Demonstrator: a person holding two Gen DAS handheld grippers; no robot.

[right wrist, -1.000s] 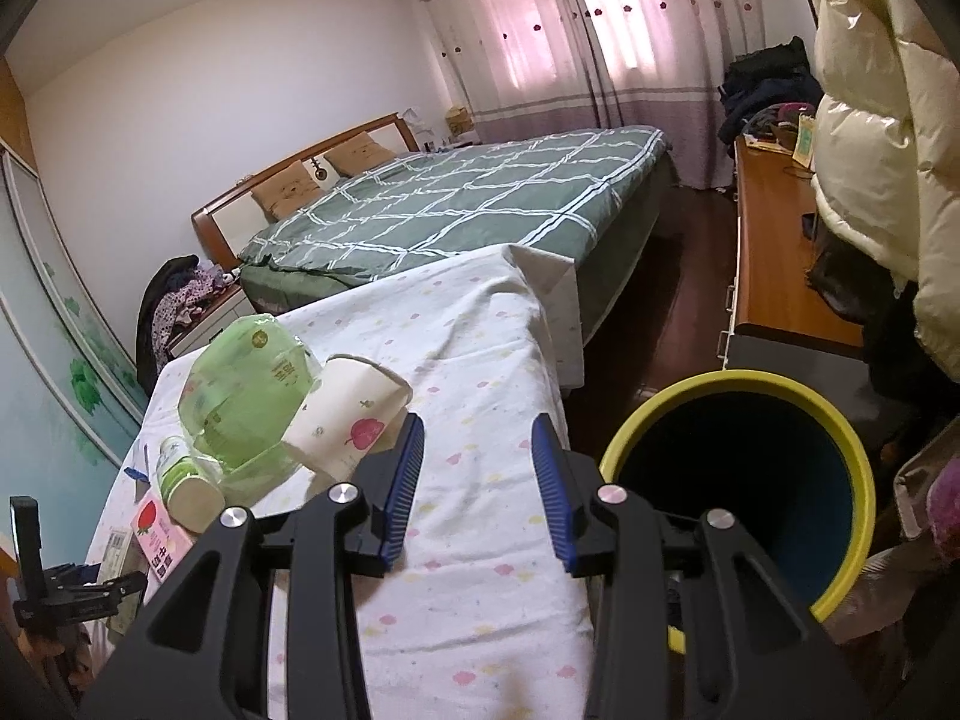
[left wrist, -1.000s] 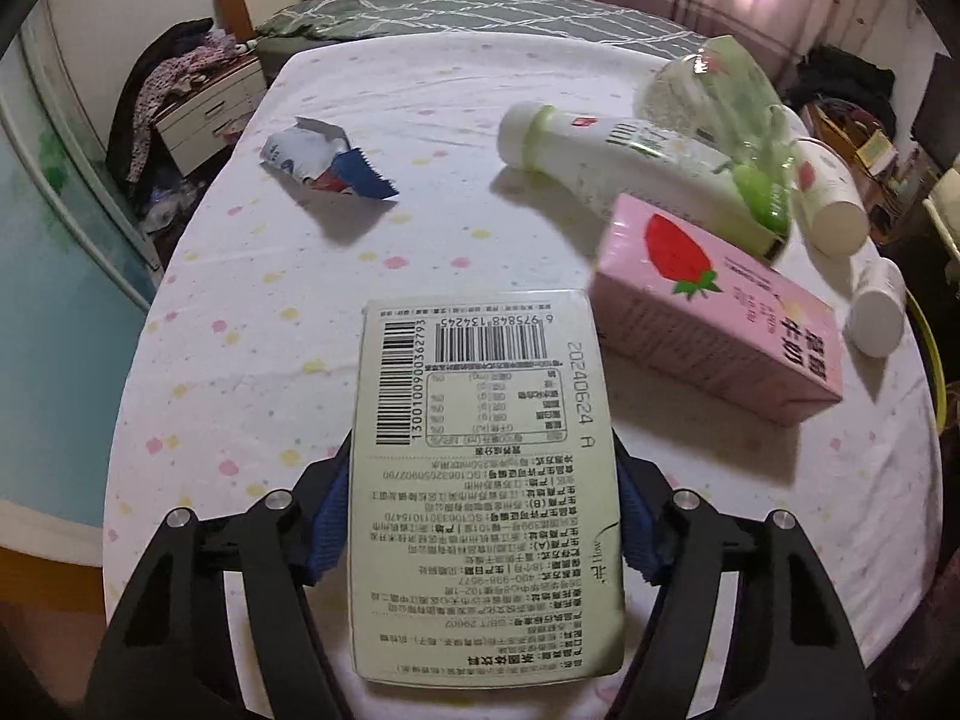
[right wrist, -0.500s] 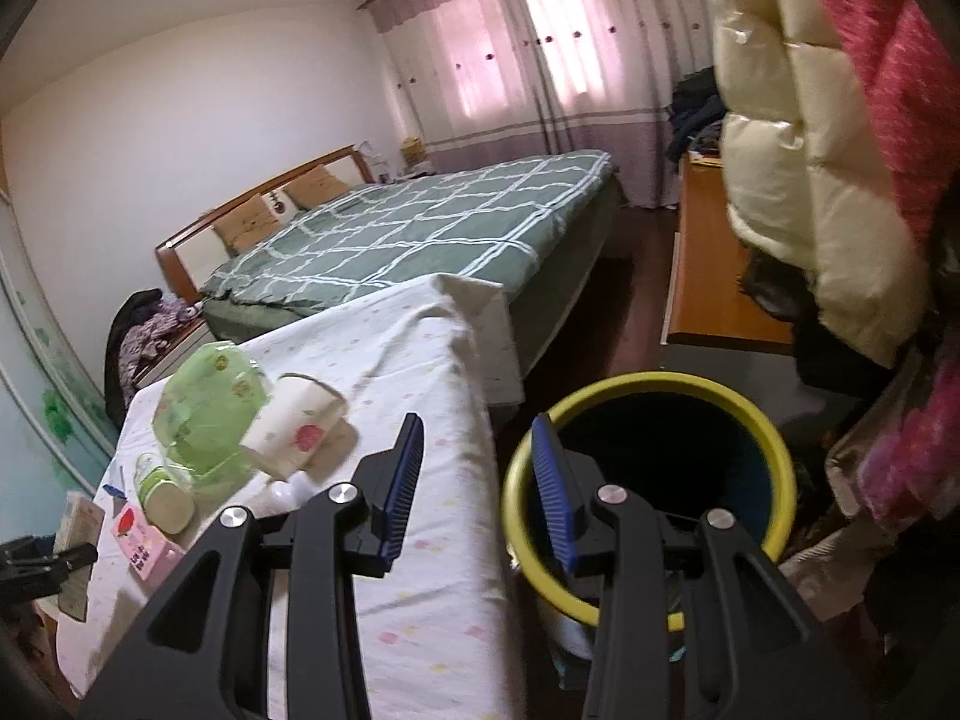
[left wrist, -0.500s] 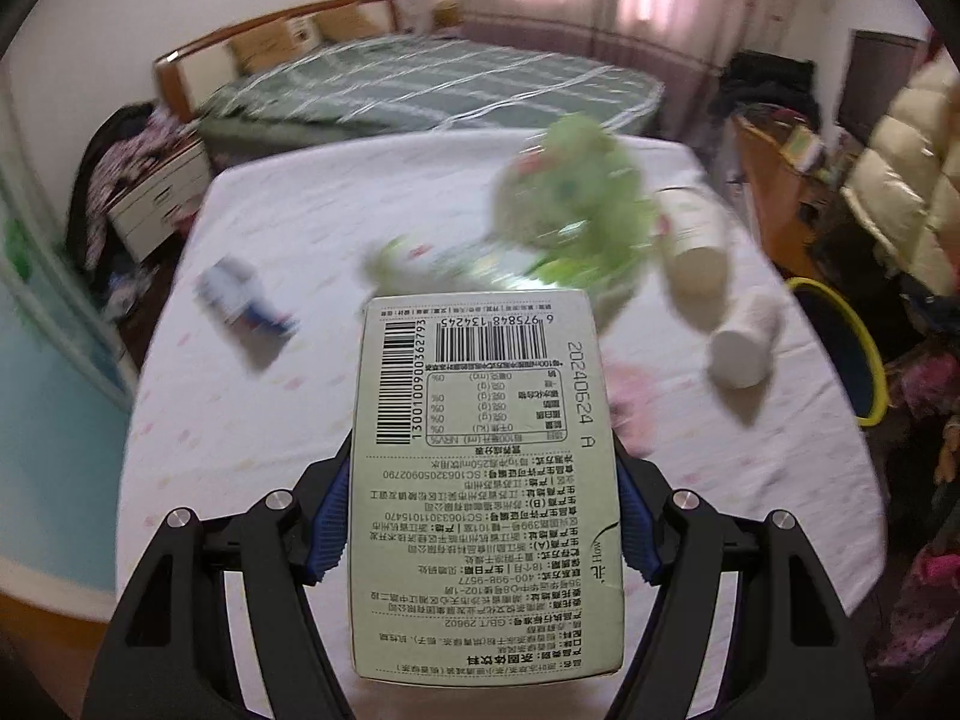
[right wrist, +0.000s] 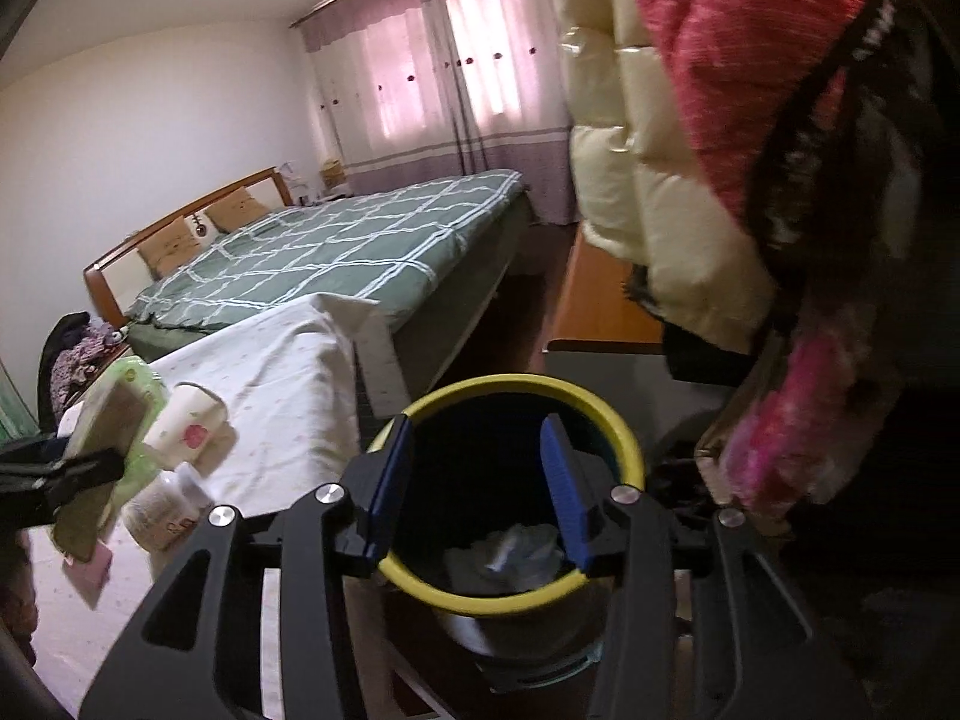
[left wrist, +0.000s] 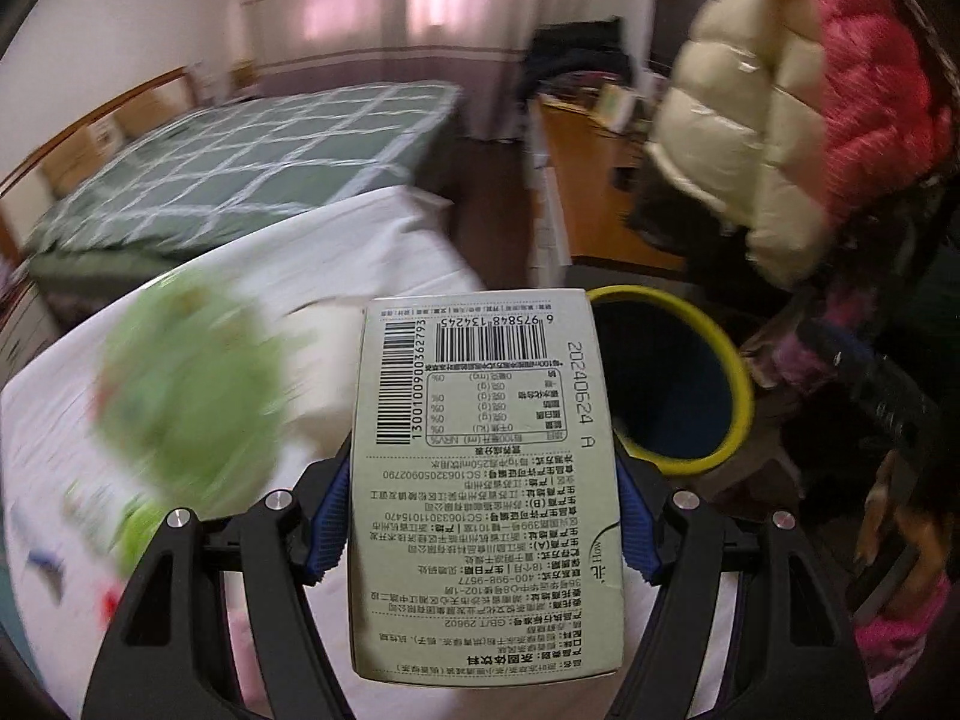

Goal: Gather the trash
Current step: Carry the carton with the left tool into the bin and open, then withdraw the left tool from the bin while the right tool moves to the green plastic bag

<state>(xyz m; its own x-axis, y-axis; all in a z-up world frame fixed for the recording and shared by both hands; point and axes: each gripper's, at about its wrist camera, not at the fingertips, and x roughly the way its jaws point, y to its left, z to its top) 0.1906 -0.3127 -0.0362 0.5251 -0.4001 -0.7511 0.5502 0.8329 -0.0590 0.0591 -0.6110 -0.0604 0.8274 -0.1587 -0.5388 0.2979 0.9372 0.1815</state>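
My left gripper (left wrist: pixel 483 516) is shut on a pale green drink carton (left wrist: pixel 486 480), barcode side up, held above the table's right part and pointing at the yellow-rimmed trash bin (left wrist: pixel 741 396). In the right wrist view the carton (right wrist: pixel 102 456) and left gripper show at the far left. My right gripper (right wrist: pixel 477 480) is open and empty, right above the bin (right wrist: pixel 630 444), which holds crumpled trash (right wrist: pixel 516 552).
On the white dotted tablecloth (right wrist: pixel 282 372) lie a green plastic container (left wrist: pixel 192 384), a paper cup (right wrist: pixel 186 426), a small white bottle (right wrist: pixel 171 504) and a pink carton (right wrist: pixel 90 570). A bed (right wrist: pixel 336 246) stands behind; jackets (right wrist: pixel 720 150) hang at the right.
My left gripper has swung right with the carton, from over the table's middle toward the bin. My right gripper has moved right and down, and now hangs over the bin's mouth.
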